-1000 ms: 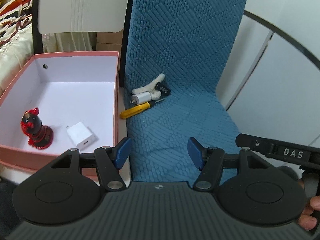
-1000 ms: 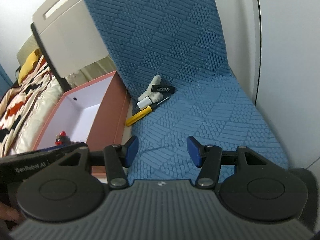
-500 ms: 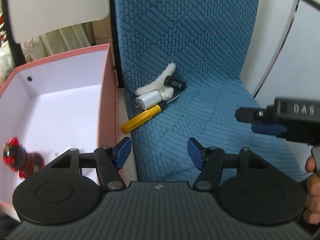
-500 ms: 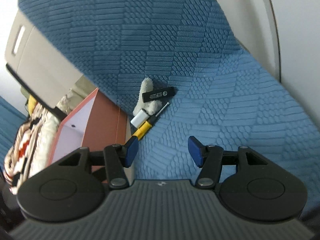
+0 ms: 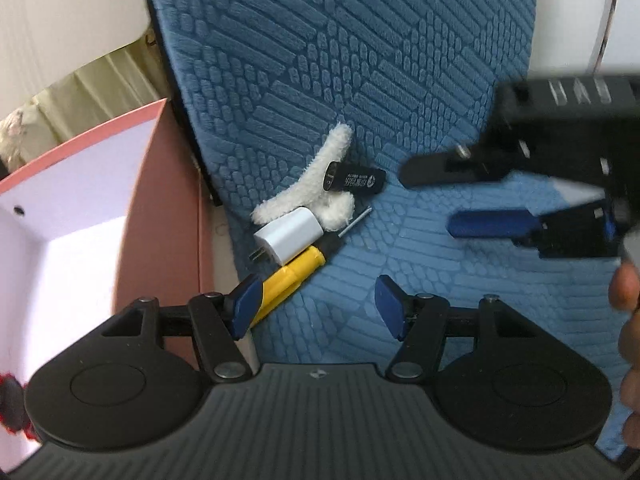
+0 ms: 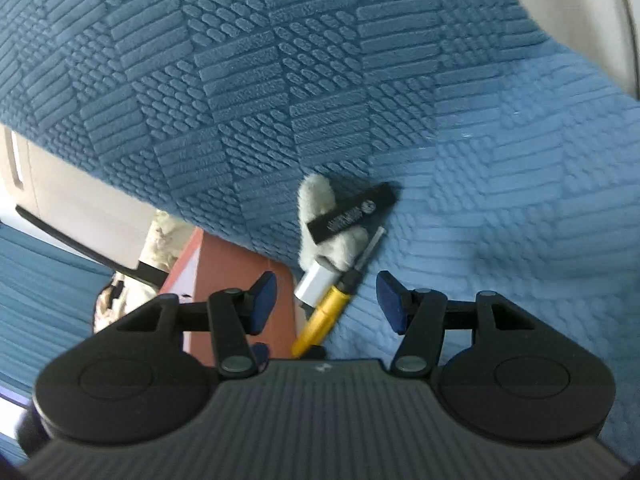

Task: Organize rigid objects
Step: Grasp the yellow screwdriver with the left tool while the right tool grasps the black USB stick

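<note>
A small pile lies on the blue textured seat cover (image 5: 400, 80): a yellow-handled screwdriver (image 5: 294, 276), a white charger plug (image 5: 290, 236), a black stick-shaped item (image 5: 354, 178) and a white fluffy piece (image 5: 320, 184). My left gripper (image 5: 318, 304) hovers open just short of the screwdriver handle, its left finger beside it. My right gripper (image 5: 432, 196) comes in open from the right of the pile. In the right wrist view the right gripper (image 6: 326, 300) stands open above the screwdriver (image 6: 328, 316) and charger (image 6: 316, 286), with the black stick (image 6: 352, 214) beyond. Neither gripper holds anything.
A pink box (image 5: 160, 208) with a white inside stands left of the seat, close to the pile. A red and black figure (image 5: 10, 400) shows at its near corner. The seat back rises behind the pile. A hand (image 5: 628, 320) is at the right edge.
Both grippers have moved in and down toward the pile, which now looks much larger. The left view swung right, away from the box. The right gripper came further into the left view.
</note>
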`<state>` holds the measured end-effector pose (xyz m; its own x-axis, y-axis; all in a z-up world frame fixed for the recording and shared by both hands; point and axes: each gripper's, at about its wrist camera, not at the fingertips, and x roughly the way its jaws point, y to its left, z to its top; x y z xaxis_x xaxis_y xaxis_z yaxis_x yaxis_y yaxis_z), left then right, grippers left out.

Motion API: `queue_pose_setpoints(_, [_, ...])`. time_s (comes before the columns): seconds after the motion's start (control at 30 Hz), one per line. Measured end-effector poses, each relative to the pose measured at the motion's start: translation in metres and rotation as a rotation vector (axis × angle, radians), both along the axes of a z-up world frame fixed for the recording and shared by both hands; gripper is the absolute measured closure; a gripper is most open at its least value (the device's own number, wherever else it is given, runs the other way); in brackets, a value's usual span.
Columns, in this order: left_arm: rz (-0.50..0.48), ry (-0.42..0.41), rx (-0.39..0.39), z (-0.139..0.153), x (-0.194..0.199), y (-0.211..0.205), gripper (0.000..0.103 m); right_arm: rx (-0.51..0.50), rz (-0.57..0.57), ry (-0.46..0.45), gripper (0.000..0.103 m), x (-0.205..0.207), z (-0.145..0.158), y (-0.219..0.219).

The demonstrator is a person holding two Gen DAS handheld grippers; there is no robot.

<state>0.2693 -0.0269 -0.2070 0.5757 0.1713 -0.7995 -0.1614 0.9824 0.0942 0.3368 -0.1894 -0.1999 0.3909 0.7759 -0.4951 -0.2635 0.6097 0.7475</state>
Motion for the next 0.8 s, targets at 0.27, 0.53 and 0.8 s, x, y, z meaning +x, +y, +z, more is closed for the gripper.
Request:
queue_pose_setpoints(0.27, [-0.004, 0.054, 0.031, -0.028, 0.024, 0.001, 0.036, 0.103, -0.011, 0.126, 0.046, 0.045, -0.018, 0.023])
queue_pose_setpoints(0.53, [0.027, 0.084, 0.031, -0.043, 0.039, 0.014, 0.036, 0.129, -0.082, 0.267, 0.054, 0.073, -0.044, 0.029])
queue_pose_setpoints(0.8, [0.054, 0.096, -0.011, -0.052, 0.051, 0.025, 0.036, 0.125, -0.114, 0.313, 0.059, 0.088, -0.053, 0.043])
